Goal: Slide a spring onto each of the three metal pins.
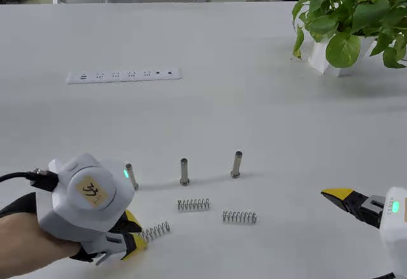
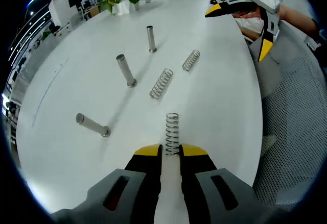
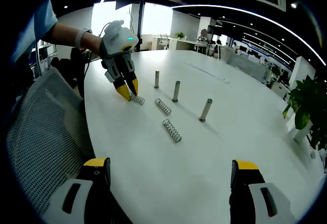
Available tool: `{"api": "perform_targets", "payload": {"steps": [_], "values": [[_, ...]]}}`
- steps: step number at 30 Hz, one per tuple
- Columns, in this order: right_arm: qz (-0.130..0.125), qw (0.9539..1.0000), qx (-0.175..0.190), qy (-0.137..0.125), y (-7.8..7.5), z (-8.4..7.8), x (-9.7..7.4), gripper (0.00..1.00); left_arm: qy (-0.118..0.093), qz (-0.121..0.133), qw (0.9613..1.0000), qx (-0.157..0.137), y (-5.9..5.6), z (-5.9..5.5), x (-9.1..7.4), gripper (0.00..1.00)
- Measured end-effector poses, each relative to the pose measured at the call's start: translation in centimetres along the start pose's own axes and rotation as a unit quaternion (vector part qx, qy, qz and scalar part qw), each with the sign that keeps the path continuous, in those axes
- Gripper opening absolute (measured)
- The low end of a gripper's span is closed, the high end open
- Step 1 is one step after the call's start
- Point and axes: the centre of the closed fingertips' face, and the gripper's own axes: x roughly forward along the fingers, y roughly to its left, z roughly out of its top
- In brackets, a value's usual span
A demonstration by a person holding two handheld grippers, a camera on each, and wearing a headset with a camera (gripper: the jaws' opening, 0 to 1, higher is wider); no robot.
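Table [image 1: 254, 114]: pins [image 1: 184, 171], springs [image 1: 193, 204], plant [image 1: 356, 6] in pot [image 1: 321, 58]

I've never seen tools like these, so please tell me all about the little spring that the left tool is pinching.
The spring is a short, straight coil of thin silvery wire, seemingly steel. It lies flat on the white table, apart from the three pins. The left gripper has its yellow-tipped jaws closed on one end; the other end lies free.
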Motion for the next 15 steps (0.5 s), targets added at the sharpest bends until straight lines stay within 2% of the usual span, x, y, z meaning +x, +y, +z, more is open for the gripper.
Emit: {"api": "perform_targets", "payload": {"steps": [8,12,15], "values": [[0.001,1.0000,-0.001,0.001,0.01,0.04,-0.02,0.97,0.050,0.004,0.9987,-0.012,0.05,0.01,0.11,0.07],[0.002,1.0000,-0.002,0.001,0.03,0.05,-0.04,0.97,0.064,0.005,0.9979,-0.006,0.01,-0.03,0.12,0.07],[0.002,1.0000,-0.002,0.001,0.07,0.08,-0.04,0.97,0.066,0.004,0.9978,-0.008,0.04,-0.15,0.06,0.07]]}}
